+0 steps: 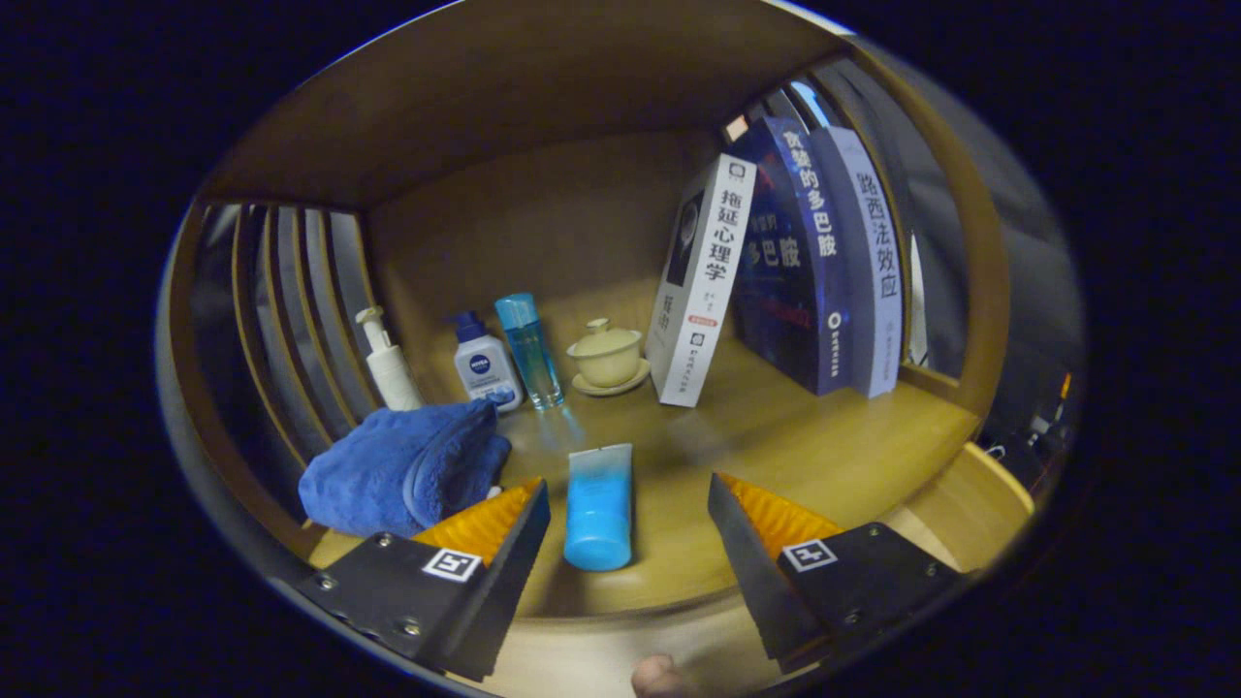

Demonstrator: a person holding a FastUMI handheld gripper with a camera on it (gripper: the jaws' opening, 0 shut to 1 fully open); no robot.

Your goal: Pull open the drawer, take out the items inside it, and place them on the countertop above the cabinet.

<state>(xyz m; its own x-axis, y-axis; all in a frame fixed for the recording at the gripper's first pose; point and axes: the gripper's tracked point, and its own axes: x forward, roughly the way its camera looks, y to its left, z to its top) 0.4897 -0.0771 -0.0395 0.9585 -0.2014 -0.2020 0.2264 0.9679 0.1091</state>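
My gripper (628, 496) is open above the wooden countertop (776, 446). A blue tube (598, 507) lies flat on the countertop between my fingers, nearer the left one, and neither finger touches it. A folded blue towel (407, 467) sits on the countertop just beside my left finger. Beyond the fingers stand a white pump bottle (388, 364), a white bottle with a blue cap (485, 364) and a clear blue bottle (529, 351).
A pale lidded teacup on a saucer (608, 357) stands behind the tube. Three books (785, 267) lean upright at the right. Wooden slats (281, 310) close the shelf's left side, a wooden back panel (543, 223) the rear. A fingertip (659, 677) shows below my fingers.
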